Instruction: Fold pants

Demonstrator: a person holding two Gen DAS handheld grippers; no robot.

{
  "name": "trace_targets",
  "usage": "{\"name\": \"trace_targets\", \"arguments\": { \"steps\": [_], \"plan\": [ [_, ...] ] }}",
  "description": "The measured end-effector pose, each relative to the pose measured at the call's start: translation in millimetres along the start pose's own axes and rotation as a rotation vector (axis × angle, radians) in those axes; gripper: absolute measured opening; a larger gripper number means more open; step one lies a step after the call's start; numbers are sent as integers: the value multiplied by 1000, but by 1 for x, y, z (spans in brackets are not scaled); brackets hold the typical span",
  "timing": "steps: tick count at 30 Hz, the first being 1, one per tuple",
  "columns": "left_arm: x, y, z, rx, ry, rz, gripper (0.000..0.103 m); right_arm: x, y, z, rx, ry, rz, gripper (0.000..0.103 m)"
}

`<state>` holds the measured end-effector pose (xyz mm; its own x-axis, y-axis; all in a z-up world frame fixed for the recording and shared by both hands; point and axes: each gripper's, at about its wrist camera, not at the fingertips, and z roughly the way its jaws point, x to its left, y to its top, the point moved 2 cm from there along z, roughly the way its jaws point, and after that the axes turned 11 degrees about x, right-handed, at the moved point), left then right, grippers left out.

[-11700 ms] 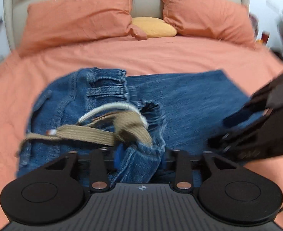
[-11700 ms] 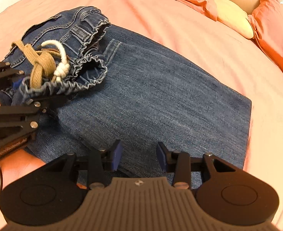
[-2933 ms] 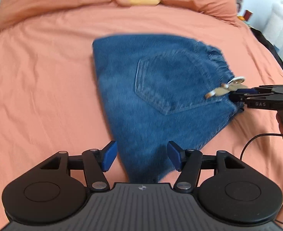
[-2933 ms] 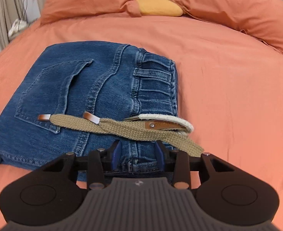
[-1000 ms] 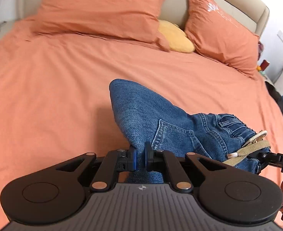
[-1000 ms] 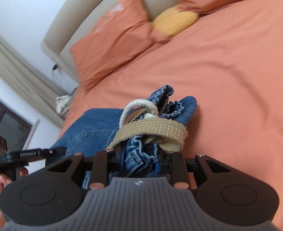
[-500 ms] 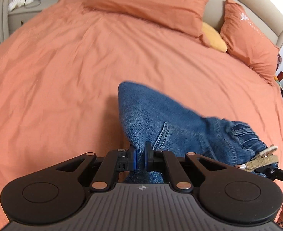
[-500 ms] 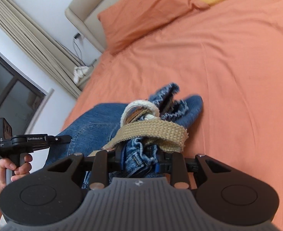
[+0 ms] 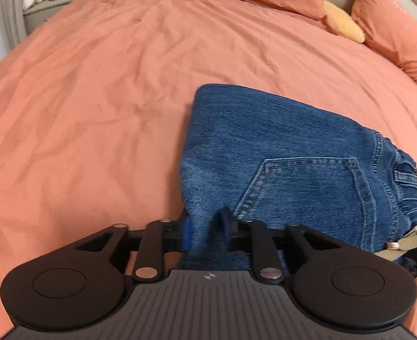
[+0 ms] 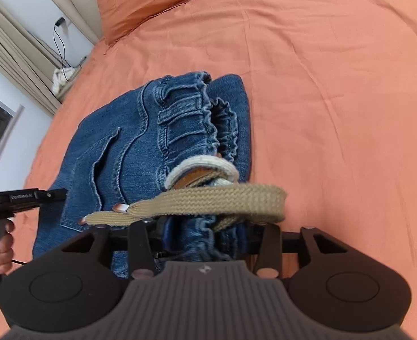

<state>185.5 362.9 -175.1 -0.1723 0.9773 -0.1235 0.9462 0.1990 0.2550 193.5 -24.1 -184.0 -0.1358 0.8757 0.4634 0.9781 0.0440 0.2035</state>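
- While the folded pants [image 9: 279,153] are lying on the bed [image 9: 95,99], the left gripper [image 9: 205,228] is just opening, denim seemingly loose between its jaws;
- the right gripper [image 10: 205,236] is likewise opening around the waistband [image 10: 191,119] and belt [image 10: 208,201].

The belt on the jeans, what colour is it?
Tan, a woven belt, clearest in the right wrist view.
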Motion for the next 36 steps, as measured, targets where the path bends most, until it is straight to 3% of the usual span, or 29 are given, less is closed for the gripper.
{"name": "trace_targets", "arguments": {
  "steps": [4, 9, 15, 18, 22, 27, 32, 36],
  "plan": [
    [-5, -5, -28, -35, 50, 40, 35, 17, 3, -20, -39, -66, -80, 63],
    [-21, -10, -92, -98, 126, 128, 36, 39, -4, -59, -107, -113, -202, 66],
    [-41, -17, -188, -171, 241, 236, 44, 69, -16, -113, -196, -161, -306, 70],
    [-48, -27, -230, -194, 265, 279, 55, 83, -29, -142, -237, -171, -337, 81],
    [-61, -52, -270, -226, 337, 351, 63, 98, -55, -176, -290, -185, -379, 84],
    [-69, -96, -277, -285, 352, 351, 78, 109, -89, -203, -323, -152, -388, 90],
    [-76, -140, -245, -323, 314, 276, 78, 118, -124, -210, -383, -183, -429, 96],
    [-85, -171, -218, -384, 347, 223, 78, 120, -143, -204, -420, -194, -412, 98]
  ]
}}
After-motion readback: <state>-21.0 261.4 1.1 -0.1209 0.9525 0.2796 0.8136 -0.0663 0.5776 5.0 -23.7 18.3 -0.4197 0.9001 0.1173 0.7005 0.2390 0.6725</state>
